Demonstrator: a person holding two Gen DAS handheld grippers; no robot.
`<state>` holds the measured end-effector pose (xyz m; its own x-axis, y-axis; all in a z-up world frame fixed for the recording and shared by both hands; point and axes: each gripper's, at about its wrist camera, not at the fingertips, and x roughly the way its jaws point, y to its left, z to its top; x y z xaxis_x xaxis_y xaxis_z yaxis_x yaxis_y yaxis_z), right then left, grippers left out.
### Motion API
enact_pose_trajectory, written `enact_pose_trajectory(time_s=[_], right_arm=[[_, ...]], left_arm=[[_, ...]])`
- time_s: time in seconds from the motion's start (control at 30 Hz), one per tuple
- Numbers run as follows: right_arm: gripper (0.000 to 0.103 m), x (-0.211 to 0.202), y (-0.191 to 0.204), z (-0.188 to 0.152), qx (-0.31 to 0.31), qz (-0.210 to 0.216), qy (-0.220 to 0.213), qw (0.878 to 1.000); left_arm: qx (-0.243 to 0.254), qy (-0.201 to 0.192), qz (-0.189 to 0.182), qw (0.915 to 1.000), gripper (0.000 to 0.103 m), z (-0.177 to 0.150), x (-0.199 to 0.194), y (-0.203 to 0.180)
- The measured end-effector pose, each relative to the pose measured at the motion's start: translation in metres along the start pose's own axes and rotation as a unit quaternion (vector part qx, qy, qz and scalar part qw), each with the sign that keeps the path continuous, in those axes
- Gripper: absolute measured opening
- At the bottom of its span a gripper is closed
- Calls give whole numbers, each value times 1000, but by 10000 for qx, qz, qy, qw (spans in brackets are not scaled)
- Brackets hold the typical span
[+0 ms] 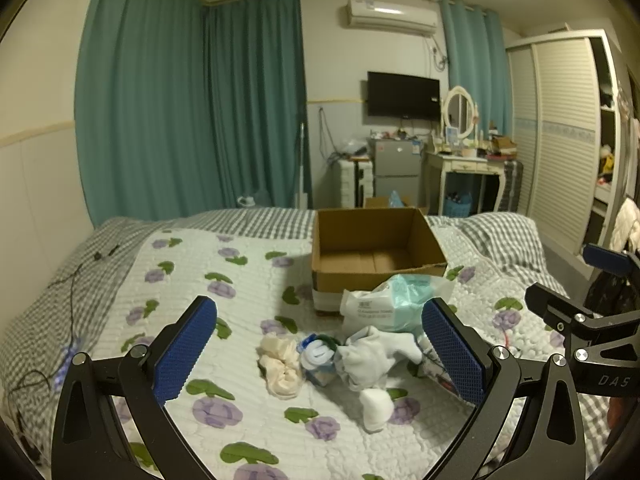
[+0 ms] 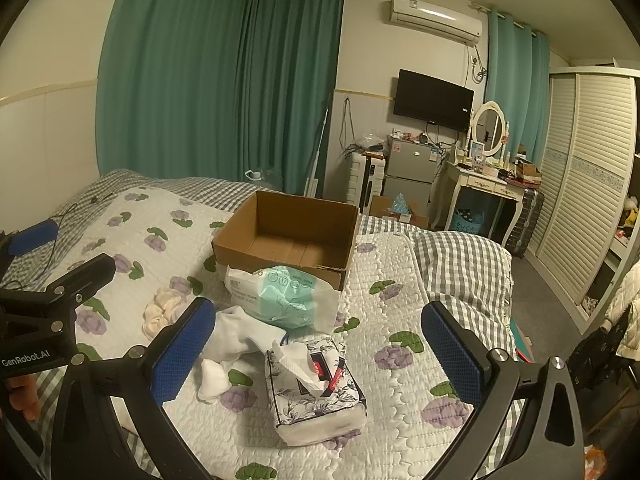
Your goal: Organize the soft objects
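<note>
An open, empty cardboard box stands on the bed. In front of it lie a white-and-teal towel pack, white socks, a cream scrunchie, a rolled blue-white-green sock bundle and a floral tissue pack. My left gripper is open above the sock pile. My right gripper is open above the tissue pack. Neither holds anything.
The items rest on a white floral quilt over a grey checked bedspread. A black cable lies at the left of the bed. Beyond the bed stand a small fridge, a dressing table and a wardrobe.
</note>
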<state>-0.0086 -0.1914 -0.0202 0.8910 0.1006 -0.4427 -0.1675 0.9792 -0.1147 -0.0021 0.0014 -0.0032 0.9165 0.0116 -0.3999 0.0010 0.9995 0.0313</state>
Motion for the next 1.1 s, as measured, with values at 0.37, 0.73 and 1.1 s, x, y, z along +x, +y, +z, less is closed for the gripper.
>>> enact_pose_trajectory(time_s=[0.37,0.73,1.1], right_arm=[[103,-1,3,2,-37,2,-14,10000],[103,-7,-11,14,-263,44,-16,9996],[103,69,-7,-29,-803,701,1489,9831]], left_arm=[[9,6,-26,10000,103,1,-1,2],[94,55,-185,9998,103,5,-1,-5],[229,1137,-88,9932,103,-32,61,-16]])
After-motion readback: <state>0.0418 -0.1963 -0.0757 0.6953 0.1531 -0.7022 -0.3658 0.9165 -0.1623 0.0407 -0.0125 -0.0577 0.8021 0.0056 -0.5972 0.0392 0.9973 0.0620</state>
